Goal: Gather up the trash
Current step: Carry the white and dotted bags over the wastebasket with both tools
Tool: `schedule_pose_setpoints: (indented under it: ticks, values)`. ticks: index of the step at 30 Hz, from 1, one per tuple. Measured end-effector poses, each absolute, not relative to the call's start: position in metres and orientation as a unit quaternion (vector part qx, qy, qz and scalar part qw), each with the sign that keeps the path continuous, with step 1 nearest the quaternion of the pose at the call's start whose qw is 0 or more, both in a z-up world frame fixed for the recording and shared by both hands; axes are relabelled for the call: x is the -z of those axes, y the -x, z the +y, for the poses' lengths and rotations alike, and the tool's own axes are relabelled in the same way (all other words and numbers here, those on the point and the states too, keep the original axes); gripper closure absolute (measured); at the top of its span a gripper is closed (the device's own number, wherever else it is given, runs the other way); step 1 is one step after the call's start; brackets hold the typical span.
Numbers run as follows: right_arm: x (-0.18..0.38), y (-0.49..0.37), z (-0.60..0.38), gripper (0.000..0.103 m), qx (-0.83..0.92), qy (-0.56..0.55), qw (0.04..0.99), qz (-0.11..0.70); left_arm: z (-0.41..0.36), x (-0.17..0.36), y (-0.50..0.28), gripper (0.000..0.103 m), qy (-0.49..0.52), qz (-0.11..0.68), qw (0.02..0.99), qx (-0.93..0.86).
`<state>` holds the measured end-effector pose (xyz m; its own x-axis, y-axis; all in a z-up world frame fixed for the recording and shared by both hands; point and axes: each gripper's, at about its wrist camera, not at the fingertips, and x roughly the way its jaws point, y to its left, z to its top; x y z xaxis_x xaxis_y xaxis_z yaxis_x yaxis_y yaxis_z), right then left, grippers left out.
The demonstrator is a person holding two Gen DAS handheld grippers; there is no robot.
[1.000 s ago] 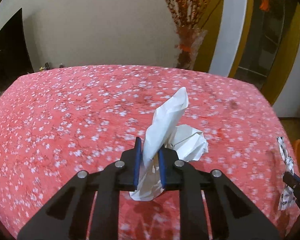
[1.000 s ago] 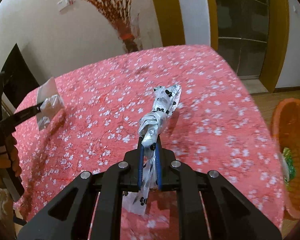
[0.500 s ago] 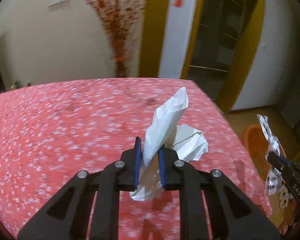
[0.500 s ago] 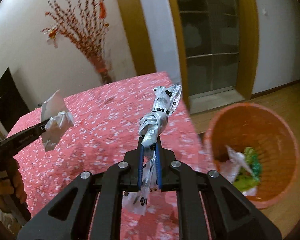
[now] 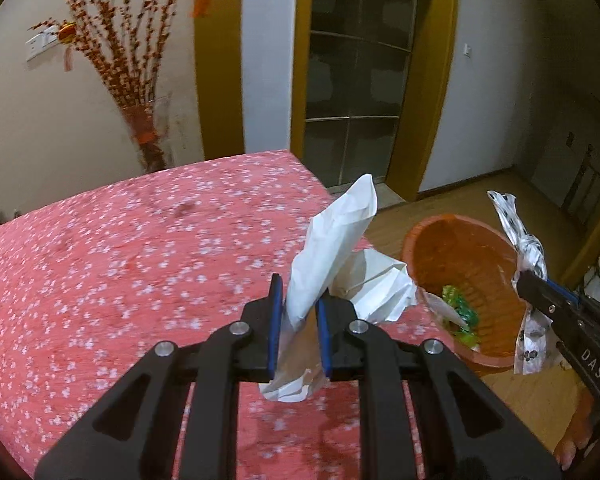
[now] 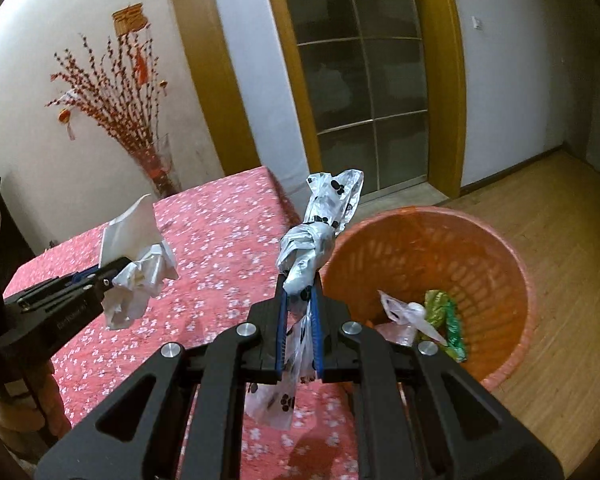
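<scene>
Right wrist view: right gripper (image 6: pixel 299 328) jaws clamp the knotted plastic bag (image 6: pixel 312 240) beside the orange basket (image 6: pixel 512 264); left gripper (image 5: pixel 298 328) jaws clamp the white tissue (image 5: pixel 332 240) over the desk (image 5: pixel 120 260); early release risks either landing outside

orange bin (image 5: pixel 440 248) rim partly hidden, tablecloth (image 5: pixel 120 264) blurred

Crumpled matt paper (image 5: pixel 332 248), glossy knotted plastic bag (image 6: pixel 320 236), ribbed orange plastic bin (image 6: pixel 500 248).
</scene>
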<state>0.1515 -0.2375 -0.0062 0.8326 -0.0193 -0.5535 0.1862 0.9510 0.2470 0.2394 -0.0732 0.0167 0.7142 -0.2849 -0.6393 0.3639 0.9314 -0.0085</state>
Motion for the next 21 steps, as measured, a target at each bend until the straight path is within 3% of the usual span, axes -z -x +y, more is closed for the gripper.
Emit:
schedule_pose_setpoints:
  ticks: [21]
  values:
    - [0.003,-0.127,-0.297,0.092,0.099,-0.173,0.945,0.26,-0.154,-0.013,-0.234,0.086,-0.056,0.346,0.903,0.249]
